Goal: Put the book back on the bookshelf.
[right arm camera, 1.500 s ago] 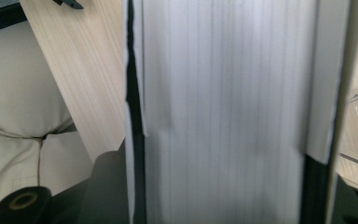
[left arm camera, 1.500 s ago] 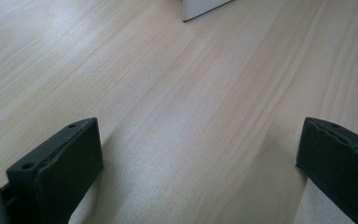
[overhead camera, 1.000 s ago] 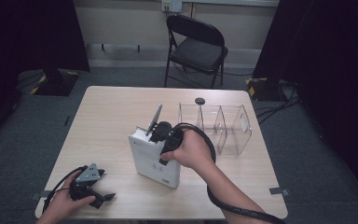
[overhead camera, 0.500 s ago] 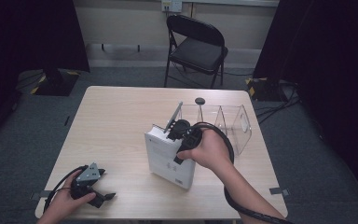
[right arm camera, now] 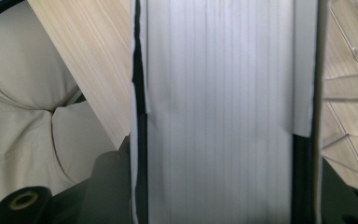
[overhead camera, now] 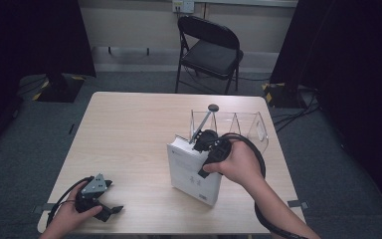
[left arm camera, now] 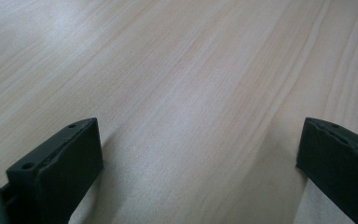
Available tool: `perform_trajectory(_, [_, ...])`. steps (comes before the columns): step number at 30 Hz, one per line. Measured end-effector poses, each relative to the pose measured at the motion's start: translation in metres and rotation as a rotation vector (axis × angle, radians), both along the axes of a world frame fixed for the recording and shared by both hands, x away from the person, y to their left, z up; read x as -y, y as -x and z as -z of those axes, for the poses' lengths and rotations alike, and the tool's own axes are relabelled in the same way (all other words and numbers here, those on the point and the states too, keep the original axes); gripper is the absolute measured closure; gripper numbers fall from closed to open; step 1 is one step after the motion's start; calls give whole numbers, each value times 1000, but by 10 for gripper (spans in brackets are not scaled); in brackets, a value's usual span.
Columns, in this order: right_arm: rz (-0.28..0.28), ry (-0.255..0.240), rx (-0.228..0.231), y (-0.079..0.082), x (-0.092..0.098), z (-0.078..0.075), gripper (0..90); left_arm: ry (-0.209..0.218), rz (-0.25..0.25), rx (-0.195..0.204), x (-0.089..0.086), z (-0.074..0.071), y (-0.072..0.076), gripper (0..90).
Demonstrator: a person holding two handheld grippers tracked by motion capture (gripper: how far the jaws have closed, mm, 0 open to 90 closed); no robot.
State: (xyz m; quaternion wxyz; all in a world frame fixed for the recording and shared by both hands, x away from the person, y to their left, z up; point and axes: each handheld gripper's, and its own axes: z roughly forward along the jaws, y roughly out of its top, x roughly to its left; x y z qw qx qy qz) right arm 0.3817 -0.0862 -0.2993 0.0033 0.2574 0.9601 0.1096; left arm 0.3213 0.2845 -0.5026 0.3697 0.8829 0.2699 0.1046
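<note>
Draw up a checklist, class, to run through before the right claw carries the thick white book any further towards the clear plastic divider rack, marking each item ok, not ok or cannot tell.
1. Right claw clamped on the thick white book: ok; in the right gripper view the page edges sit between both jaws.
2. Book upright: not ok, it tilts.
3. Clear plastic divider rack has free slots: ok, nothing stands in them.
4. Book clear of the rack: ok, still apart.
5. Left claw out of the way: ok; open, at the near-left edge of the pale wooden table.
6. Book fits a slot: cannot tell.
</note>
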Motion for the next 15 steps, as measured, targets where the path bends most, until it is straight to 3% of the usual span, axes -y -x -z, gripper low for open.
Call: perform_trajectory(15, [54, -12, 18, 10, 35, -8, 520, -1, 0, 0, 0, 0, 0, 0])
